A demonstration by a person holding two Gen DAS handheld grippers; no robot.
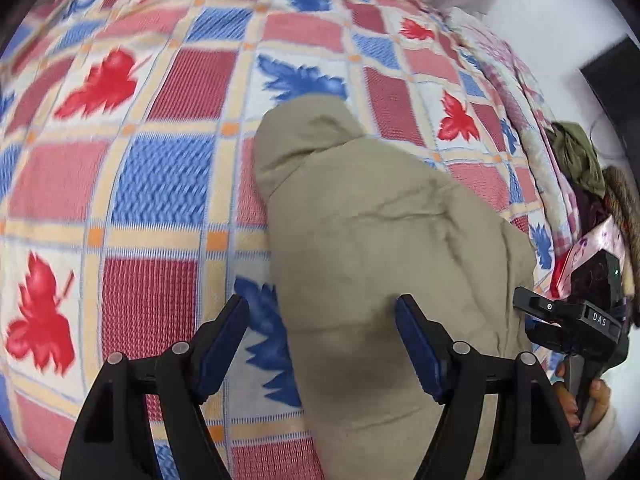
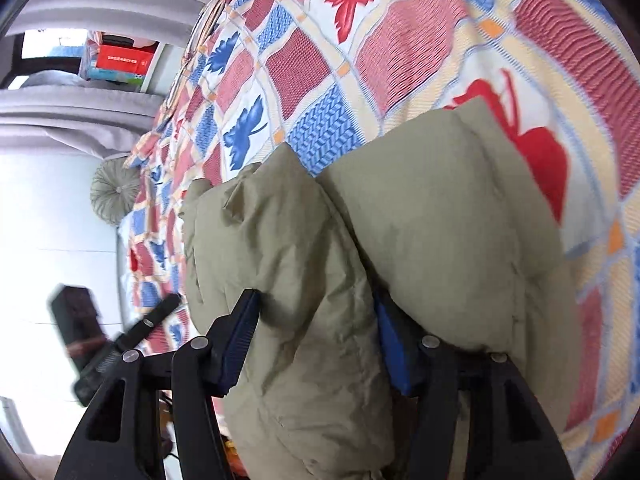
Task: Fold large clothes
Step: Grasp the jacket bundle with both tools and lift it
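Mid-fold: khaki puffer jacket (image 1: 384,248) lies bundled on bed w/ patchwork quilt (image 1: 160,184), left gripper (image 1: 322,344) wide & empty above it, right gripper (image 2: 316,344) half-open astride a padded fold; next move likely needs regrip.

The coat (image 1: 384,240) is a puffy khaki padded one, soft and matte, with shallow stitched seams and light creases. It lies bunched on the checked bedspread (image 1: 152,184), already doubled over on itself. From my left side it runs as one thick roll from six o'clock up to a rounded end near twelve. From my right side it shows two fat lobes side by side, a deep crease between them.
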